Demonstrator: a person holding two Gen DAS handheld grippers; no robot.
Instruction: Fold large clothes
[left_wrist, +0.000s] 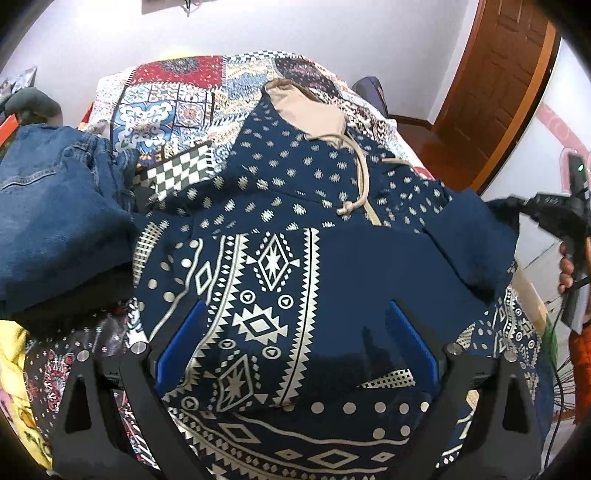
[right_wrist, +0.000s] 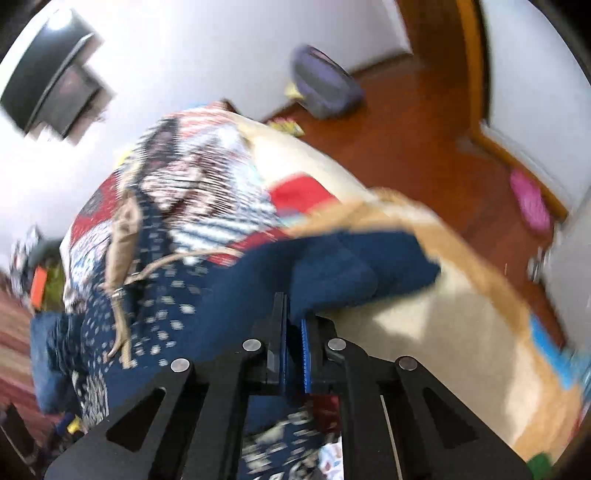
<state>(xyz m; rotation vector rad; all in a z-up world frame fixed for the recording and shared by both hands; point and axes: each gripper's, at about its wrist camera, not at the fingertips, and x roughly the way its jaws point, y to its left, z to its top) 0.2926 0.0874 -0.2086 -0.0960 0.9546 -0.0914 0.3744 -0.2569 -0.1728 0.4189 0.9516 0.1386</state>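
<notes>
Hoodie: navy hoodie with cream geometric print lies spread on the patchwork bedspread, directly under and ahead of the left gripper; its beige-lined hood points away from that gripper.
Sleeve: plain navy sleeve runs out ahead of the right gripper, partly lifted off the bed, with the cuff end beyond the fingertips.
Right gripper: jaws are pressed together on a fold of the sleeve; the blue pads are almost touching with cloth pinched between them. The view is blurred.
Left gripper: jaws stand wide apart above the hoodie body, holding nothing.
Risk, grip: only a thin fold appears to be caught, so a quick pull could let the sleeve slip out.
Risk, drag: with nothing pinning the body, pulling the sleeve across may shift or bunch the whole hoodie.
Risk, drawstring: loose cord lies ahead of the left gripper, near the fold path, and could snag.
Edges: bed edge lies just beyond and right of the right gripper, with wooden floor below; the sleeve could slide off there.
Open room: bare bedspread lies ahead past the hood; folded jeans crowd the left gripper's left side.
</notes>
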